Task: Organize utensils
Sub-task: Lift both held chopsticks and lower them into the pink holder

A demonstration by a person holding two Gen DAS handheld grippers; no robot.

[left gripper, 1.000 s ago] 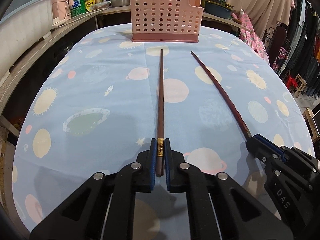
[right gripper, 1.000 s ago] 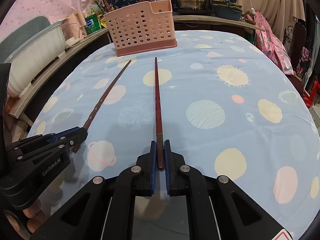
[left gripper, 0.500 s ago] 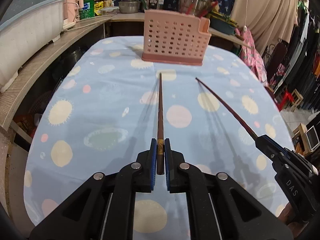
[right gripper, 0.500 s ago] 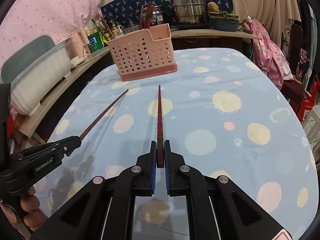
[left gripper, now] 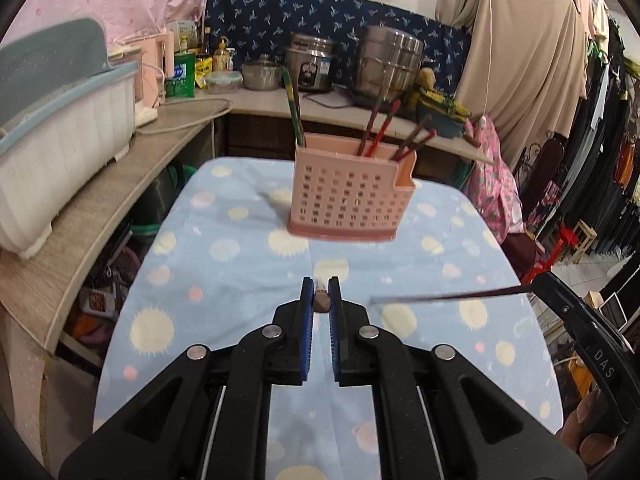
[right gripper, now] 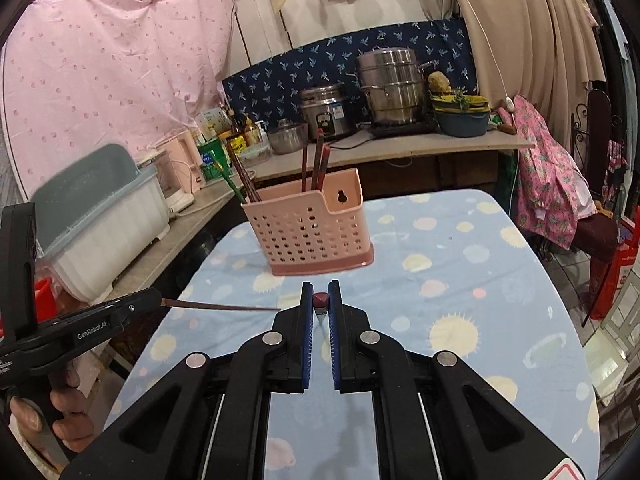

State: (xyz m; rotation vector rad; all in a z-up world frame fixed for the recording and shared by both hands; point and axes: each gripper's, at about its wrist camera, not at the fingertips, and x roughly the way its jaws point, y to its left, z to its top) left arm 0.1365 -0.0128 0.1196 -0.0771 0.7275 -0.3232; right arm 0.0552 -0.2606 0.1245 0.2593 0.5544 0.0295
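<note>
A pink perforated utensil basket (left gripper: 352, 196) (right gripper: 312, 228) stands at the far end of the table and holds several chopsticks upright. My left gripper (left gripper: 320, 292) is shut on a brown chopstick (left gripper: 321, 303), seen end-on, lifted off the cloth. My right gripper (right gripper: 320, 294) is shut on a red chopstick (right gripper: 320, 300), also foreshortened and in the air. In the left wrist view the right gripper (left gripper: 538, 286) enters from the right with its chopstick (left gripper: 440, 298) reaching leftward. In the right wrist view the left gripper (right gripper: 154, 298) comes in from the left with its chopstick (right gripper: 220, 306). Both sit short of the basket.
The table (left gripper: 224, 264) wears a blue cloth with planet prints. A wooden counter along the left carries a white dish bin (left gripper: 60, 152) and a pink kettle. Steel pots (right gripper: 392, 88) line the back counter. Hanging clothes and a red stool (left gripper: 560, 248) stand to the right.
Both grippers have risen from the table, lifting their chopsticks off the cloth. The sticks now look foreshortened, and the basket sits lower in view with its contents showing.
</note>
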